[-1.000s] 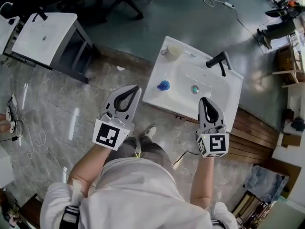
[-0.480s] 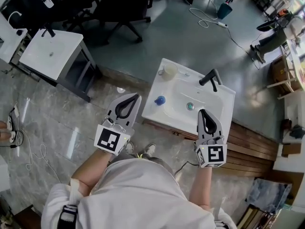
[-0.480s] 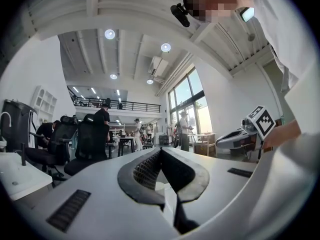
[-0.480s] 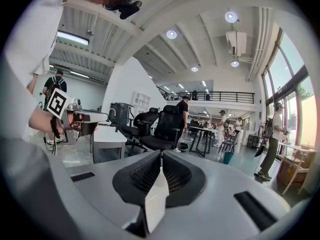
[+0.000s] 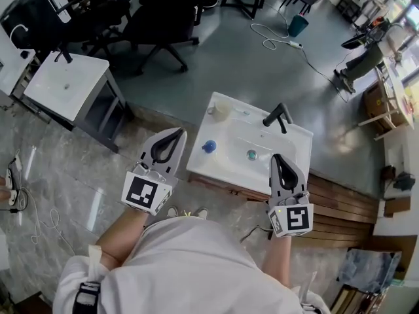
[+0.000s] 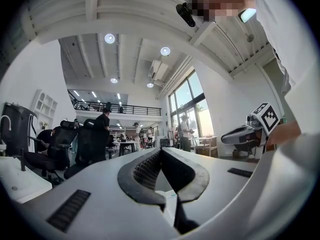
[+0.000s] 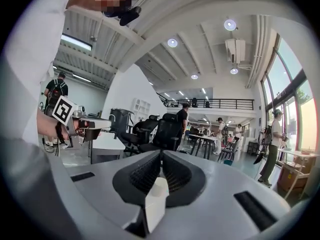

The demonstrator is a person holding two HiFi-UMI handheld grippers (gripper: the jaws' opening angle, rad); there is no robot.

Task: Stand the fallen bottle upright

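A small blue bottle rests on the left rim of the white sink unit, far below me; whether it lies or stands I cannot tell from here. My left gripper hangs high to the left of the sink, its jaws closed tip to tip with nothing between them. On the other side, my right gripper hovers over the sink's near right edge, also shut and holding nothing. The left gripper view looks level across the room past the left gripper and the right gripper view does so past the right gripper; neither shows the bottle.
A pale cup stands at the sink's back left corner, a black faucet at the back and a drain in the basin. Another white sink table is at left. Black office chairs stand beyond. Wooden boards lie right.
Both grippers have risen, still shut. The sink and the bottle now look smaller and farther below, and more of the room shows at the top.
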